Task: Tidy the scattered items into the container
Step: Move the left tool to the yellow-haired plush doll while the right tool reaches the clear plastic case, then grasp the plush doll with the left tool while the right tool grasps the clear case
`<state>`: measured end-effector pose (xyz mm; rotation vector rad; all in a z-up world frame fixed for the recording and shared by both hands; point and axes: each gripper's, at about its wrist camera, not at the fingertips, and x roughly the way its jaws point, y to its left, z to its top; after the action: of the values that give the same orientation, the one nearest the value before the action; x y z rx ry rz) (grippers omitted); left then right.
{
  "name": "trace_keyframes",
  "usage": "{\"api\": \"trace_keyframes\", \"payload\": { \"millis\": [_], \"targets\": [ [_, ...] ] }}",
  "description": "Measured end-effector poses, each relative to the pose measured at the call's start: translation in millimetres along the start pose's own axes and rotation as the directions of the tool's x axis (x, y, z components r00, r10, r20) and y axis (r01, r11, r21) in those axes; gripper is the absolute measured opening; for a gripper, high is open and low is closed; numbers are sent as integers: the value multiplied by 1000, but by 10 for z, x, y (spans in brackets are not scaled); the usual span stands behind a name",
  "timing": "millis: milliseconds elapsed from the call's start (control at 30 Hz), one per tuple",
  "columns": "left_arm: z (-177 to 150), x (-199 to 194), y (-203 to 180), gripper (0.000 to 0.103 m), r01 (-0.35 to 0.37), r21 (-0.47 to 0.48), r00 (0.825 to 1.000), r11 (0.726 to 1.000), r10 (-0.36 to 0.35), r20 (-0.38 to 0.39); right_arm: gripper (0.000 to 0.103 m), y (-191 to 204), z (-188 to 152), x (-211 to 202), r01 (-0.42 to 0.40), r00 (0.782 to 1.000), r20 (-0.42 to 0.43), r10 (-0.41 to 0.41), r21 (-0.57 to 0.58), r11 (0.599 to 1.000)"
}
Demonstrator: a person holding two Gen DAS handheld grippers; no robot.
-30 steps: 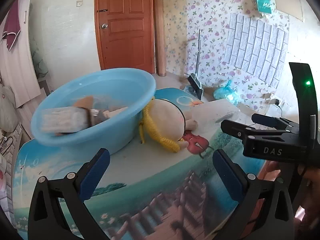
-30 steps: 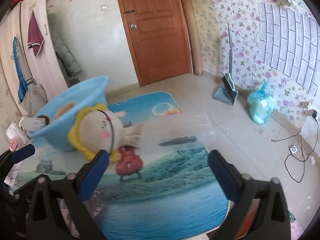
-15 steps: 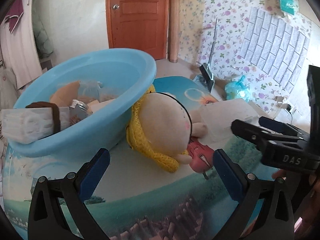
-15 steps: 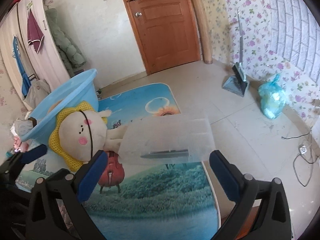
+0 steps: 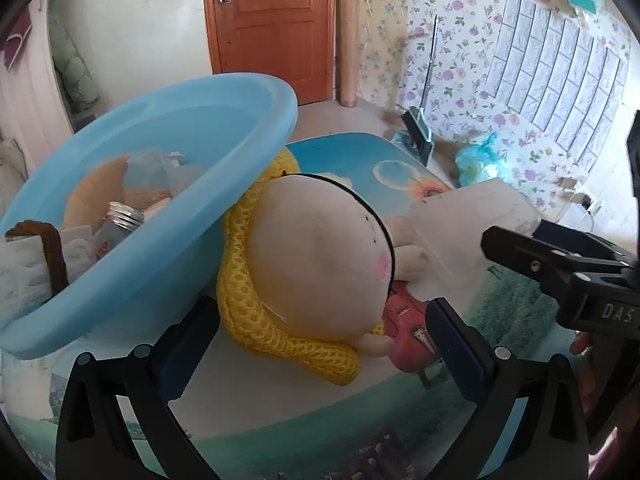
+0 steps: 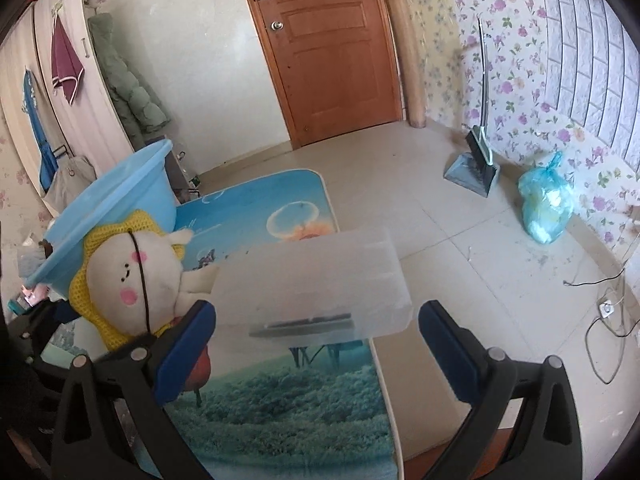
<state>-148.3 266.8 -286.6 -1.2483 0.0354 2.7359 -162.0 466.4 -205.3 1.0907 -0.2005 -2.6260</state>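
The left gripper (image 5: 320, 344) was angled down at a plush doll (image 5: 316, 264) that lay on its side on a picture-printed mat (image 5: 304, 432), its blue-padded jaws wide apart but closing, the doll's round cream head and yellow knitted hood filling the space between the pads with neither pad yet pressed against it. The doll leaned against the outer wall of a light blue plastic basin (image 5: 224, 132), which stood toward the mat's far left corner and already held several things, among them a brown-strapped white item and a metal-capped jar; the rest of the heap was too jumbled to name. A small red toy violin (image 5: 404, 332) lay at the doll's front, partly tucked beneath it and just beside the right-hand pad. On the doll's other side a frosted, translucent plastic box (image 6: 316, 284) rested near the mat's right edge, touching the doll's arm, with a dark flat object showing dimly through its wall. The right gripper (image 6: 316, 344) hovered over that box with its jaws spread wide, the box sitting between and beyond the pads, which did not touch it. In the left wrist view the right gripper's black body came in from the right, with part of a hand behind it. Past the mat lay pale floor tiles, with a wooden door (image 6: 328, 48), a dustpan with a brush (image 6: 476, 164) and a tied blue bag (image 6: 546, 208) along the flowered wall.
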Motion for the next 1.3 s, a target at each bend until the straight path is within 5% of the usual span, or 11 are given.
{"api": "trace_keyframes", "payload": {
  "millis": [33,100,200,667,900,1133,1233,1300],
  "targets": [
    [1,-7,0,93,16,-1,1000,1000,-16,8,103,-26,12,21,-17,1000,-11,17,8,1000],
    [0,5,-24,59,18,20,1000,1000,-18,-3,103,-53,40,55,-43,998,-35,43,12,999],
    [-7,1,-17,55,26,28,1000,999,-26,-8,103,-40,44,50,-75,996,-46,75,-5,997],
    [-153,-202,63,51,54,51,998,997,-53,-17,103,214,-147,-265,-110,994,-20,108,-109,988],
    [-376,-440,99,36,93,75,996,993,-92,-17,103,403,-408,-428,-141,989,-69,133,-128,982],
    [-523,-620,109,36,96,109,995,989,-97,3,103,694,-732,-510,-204,974,-135,183,-164,965],
    [-534,-638,226,40,102,65,995,993,-102,-1,103,738,-782,-632,-216,973,-112,199,-162,963],
    [-523,-643,270,60,101,47,995,994,-101,3,103,720,-795,-683,-204,977,-93,192,-151,967]
  ]
}}
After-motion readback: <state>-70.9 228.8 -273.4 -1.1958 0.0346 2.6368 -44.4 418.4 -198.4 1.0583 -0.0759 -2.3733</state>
